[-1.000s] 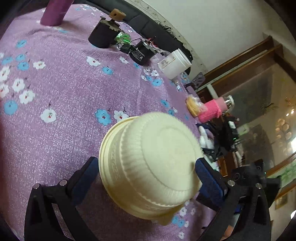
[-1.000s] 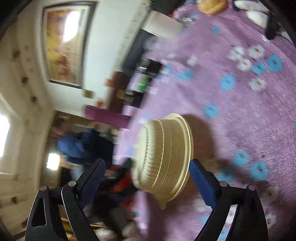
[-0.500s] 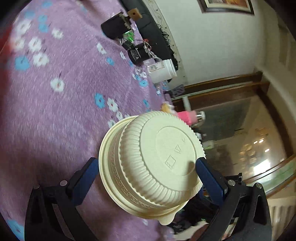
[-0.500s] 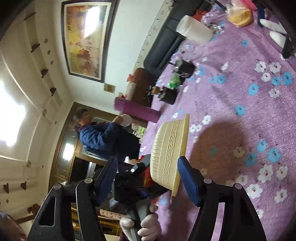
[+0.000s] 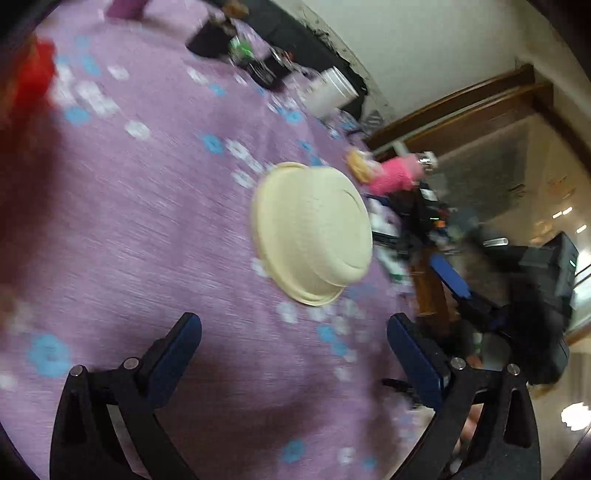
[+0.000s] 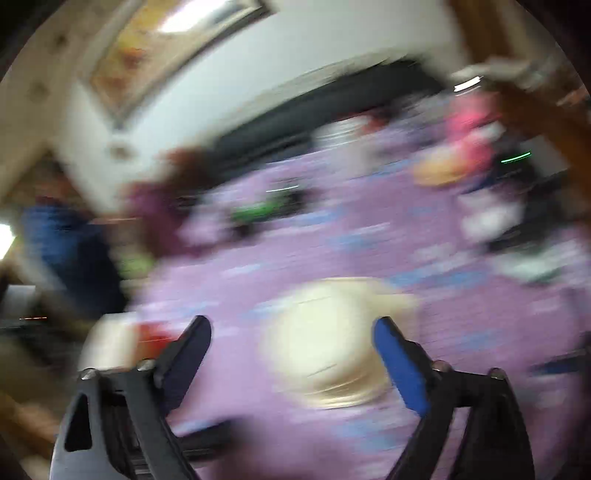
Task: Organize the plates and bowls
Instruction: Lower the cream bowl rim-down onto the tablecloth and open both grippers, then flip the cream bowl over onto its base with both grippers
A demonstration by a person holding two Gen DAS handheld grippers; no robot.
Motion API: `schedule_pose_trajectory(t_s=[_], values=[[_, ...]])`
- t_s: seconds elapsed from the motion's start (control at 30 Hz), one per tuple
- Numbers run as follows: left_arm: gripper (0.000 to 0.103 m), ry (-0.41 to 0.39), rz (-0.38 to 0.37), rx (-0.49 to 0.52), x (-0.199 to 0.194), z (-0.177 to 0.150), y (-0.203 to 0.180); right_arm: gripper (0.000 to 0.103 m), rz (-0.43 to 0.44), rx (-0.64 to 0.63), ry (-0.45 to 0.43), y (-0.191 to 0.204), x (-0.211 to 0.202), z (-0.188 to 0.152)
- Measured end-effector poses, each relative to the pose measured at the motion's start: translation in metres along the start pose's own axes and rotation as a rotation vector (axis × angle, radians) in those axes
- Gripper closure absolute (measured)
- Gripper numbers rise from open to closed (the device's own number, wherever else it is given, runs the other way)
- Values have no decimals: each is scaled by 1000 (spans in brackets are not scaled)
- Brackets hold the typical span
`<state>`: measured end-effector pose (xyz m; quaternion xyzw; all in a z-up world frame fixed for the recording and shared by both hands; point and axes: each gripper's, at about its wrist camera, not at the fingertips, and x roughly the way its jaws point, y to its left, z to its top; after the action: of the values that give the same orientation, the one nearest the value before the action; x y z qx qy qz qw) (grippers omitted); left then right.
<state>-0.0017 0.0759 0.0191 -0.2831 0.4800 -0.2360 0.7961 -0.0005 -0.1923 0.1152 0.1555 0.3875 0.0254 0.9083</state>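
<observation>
A cream ribbed bowl (image 5: 314, 232) lies upside down on the purple flowered tablecloth (image 5: 147, 221). My left gripper (image 5: 293, 332) is open and empty, pulled back from the bowl. In the blurred right wrist view the same bowl (image 6: 332, 343) lies between and just beyond the fingers of my right gripper (image 6: 291, 332), which is open. Whether its fingers touch the bowl is lost in the blur.
A white jar (image 5: 328, 92), dark containers (image 5: 210, 37) and a purple cylinder (image 5: 125, 7) stand along the far edge. A pink bottle (image 5: 395, 173) and clutter sit at the right edge. Something red (image 5: 29, 85) is at the left.
My left gripper has let go of the bowl and drawn back; the bowl now rests upside down on the cloth. The right gripper has swung fast to face the bowl from above.
</observation>
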Motion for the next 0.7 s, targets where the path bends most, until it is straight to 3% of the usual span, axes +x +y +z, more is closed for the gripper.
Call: schedule_pose_trajectory(t_s=[0.03,0.13,0.2,0.27,0.4,0.43,0.7], values=[[3,-24,89,52,-5,-3,-4,10,-108,4,4,-10,9,-4],[2,-105,318,184,-11,-9,-16,10,-277,91,70,-46,39,-23],[2,-138,492,271,-6,-14,-23,10,-261,154,122,-66,56,-35],[2,-144,610,326,5,-17,-23,10,-207,193,132,-76,61,-41],[1,-86,712,311,29,-10,-8,10,-63,201,47,-66,56,-39],[0,-115,728,323,32,-10,-6,10,-50,190,30,-62,55,-38],[0,-131,723,319,35,-12,-5,10,-12,140,-66,-50,41,-24]])
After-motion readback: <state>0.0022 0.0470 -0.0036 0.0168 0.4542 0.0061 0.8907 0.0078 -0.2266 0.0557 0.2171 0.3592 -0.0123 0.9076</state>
